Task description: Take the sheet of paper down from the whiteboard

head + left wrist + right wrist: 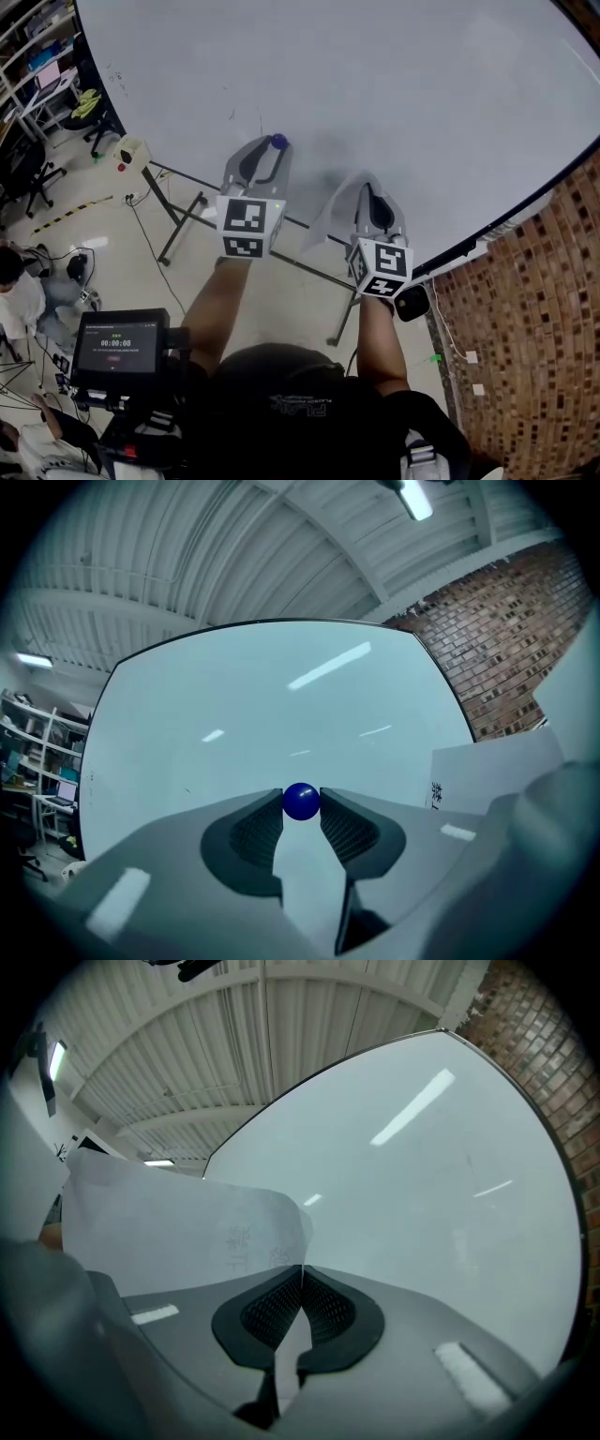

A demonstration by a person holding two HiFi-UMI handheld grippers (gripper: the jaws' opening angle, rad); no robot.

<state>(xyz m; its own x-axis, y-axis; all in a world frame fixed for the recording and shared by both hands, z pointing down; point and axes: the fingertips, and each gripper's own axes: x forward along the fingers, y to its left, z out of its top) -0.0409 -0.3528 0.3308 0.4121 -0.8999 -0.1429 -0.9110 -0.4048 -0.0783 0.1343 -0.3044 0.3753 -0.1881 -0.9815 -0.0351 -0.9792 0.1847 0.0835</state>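
Note:
The white sheet of paper (330, 221) hangs off the whiteboard (394, 84), pinched at one edge by my right gripper (368, 190), which is shut on it. In the right gripper view the paper (178, 1227) spreads out to the left of the closed jaws (301, 1274), with faint print showing through. My left gripper (275, 148) is shut on a small blue ball magnet (278, 142), held just in front of the board. The left gripper view shows the magnet (301, 801) squeezed between both pads, and the paper (487, 772) off to the right.
The whiteboard stands on a metal frame with legs (178, 220) on the floor below my arms. A brick wall (534, 328) runs along the right. A small screen (120, 349) sits at lower left. Seated people and office chairs (28, 169) are at the far left.

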